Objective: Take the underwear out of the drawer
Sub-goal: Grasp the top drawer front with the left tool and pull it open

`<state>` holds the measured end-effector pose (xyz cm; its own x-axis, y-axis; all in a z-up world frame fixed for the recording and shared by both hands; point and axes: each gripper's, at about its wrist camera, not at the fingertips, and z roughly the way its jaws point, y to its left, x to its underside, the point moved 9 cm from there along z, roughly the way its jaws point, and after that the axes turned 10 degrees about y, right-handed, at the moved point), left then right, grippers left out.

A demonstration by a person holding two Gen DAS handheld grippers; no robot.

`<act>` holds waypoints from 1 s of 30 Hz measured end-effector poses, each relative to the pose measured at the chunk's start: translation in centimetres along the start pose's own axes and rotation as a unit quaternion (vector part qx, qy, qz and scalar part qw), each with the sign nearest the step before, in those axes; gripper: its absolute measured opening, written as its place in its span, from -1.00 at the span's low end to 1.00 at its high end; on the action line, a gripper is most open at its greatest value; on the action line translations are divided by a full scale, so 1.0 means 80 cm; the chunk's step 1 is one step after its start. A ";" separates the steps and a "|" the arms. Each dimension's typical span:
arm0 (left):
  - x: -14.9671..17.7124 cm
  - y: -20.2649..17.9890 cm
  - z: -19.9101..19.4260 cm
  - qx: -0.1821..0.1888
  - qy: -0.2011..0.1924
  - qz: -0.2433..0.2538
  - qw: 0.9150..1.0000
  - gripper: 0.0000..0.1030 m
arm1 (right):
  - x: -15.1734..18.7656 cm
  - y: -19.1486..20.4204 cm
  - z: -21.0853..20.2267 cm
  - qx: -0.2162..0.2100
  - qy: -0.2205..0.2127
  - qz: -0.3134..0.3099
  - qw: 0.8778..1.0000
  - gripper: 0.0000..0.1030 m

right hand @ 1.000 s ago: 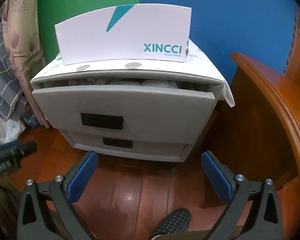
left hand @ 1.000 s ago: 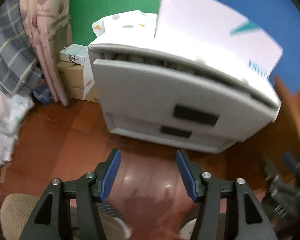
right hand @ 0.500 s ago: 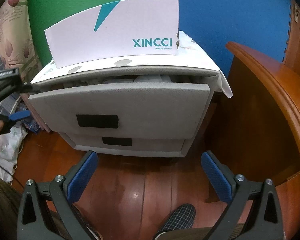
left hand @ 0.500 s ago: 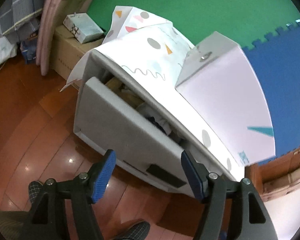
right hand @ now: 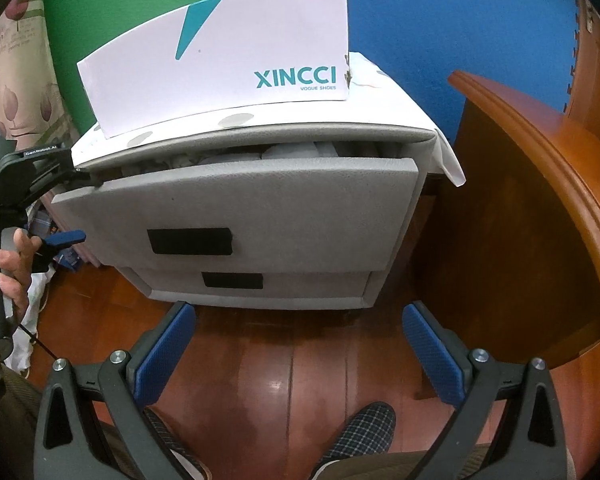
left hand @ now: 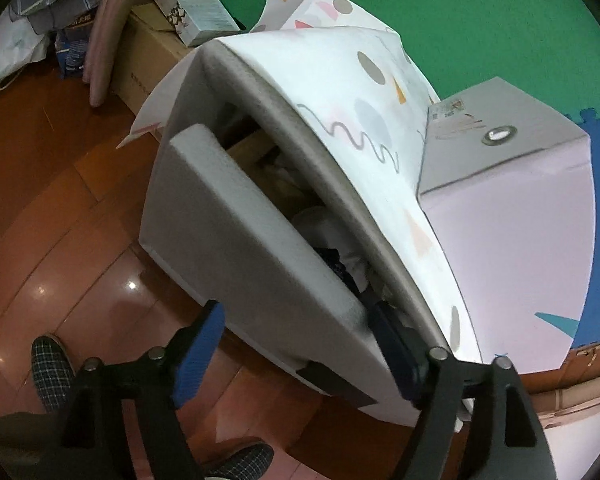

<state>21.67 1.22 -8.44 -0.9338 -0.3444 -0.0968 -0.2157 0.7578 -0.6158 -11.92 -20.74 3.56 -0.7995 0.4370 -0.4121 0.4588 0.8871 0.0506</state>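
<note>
Drawer (right hand: 236,200) grey, black handle patch (right hand: 190,241). Box (right hand: 220,56) white, teal lettering. Top sheet (left hand: 364,92) white with grey dots, orange triangles. Wall (right hand: 440,20) blue and green. Floor (right hand: 300,360) red-brown wood. Slippers (right hand: 360,432) dark plaid.

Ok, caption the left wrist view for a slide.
Open left gripper straddling the front panel of the top drawer, clothes visible inside.

Polished reddish wooden floor (right hand: 300,364) with bright glare spots runs under everything. The far wall is padded with interlocking foam mats, green (left hand: 480,12) on the left and blue (right hand: 440,20) on the right. A curved wooden furniture panel (right hand: 540,200) stands at the right. At far left, a cardboard box (left hand: 148,56) sits on the floor with a small printed carton (left hand: 196,12) on top, beside floral pink fabric (right hand: 20,80) and plaid cloth (left hand: 52,4)
</note>
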 end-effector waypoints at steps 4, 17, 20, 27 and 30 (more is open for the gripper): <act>-0.008 -0.001 0.007 -0.004 0.000 0.000 1.000 0.66 | -0.002 -0.005 0.006 0.006 0.007 0.009 1.000 0.99; -0.016 0.009 0.024 -0.017 0.002 0.019 1.000 1.00 | -0.003 -0.027 0.020 0.017 0.026 0.042 0.999 0.99; -0.015 0.005 0.019 -0.038 -0.003 0.044 0.998 1.00 | -0.003 -0.024 0.019 0.020 0.026 0.035 0.999 0.99; -0.002 0.011 0.011 -0.056 0.024 0.065 0.996 1.00 | -0.007 -0.028 0.018 0.019 0.025 0.042 0.999 0.99; 0.005 0.011 0.005 -0.084 0.024 0.095 0.992 1.00 | -0.006 -0.029 0.016 0.019 0.026 0.043 0.999 0.99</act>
<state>21.24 1.53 -9.30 -0.9739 -0.1623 -0.1587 -0.0747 0.8894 -0.4510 -12.09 -23.20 2.47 -0.7750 0.5190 -0.3604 0.5402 0.8402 0.0484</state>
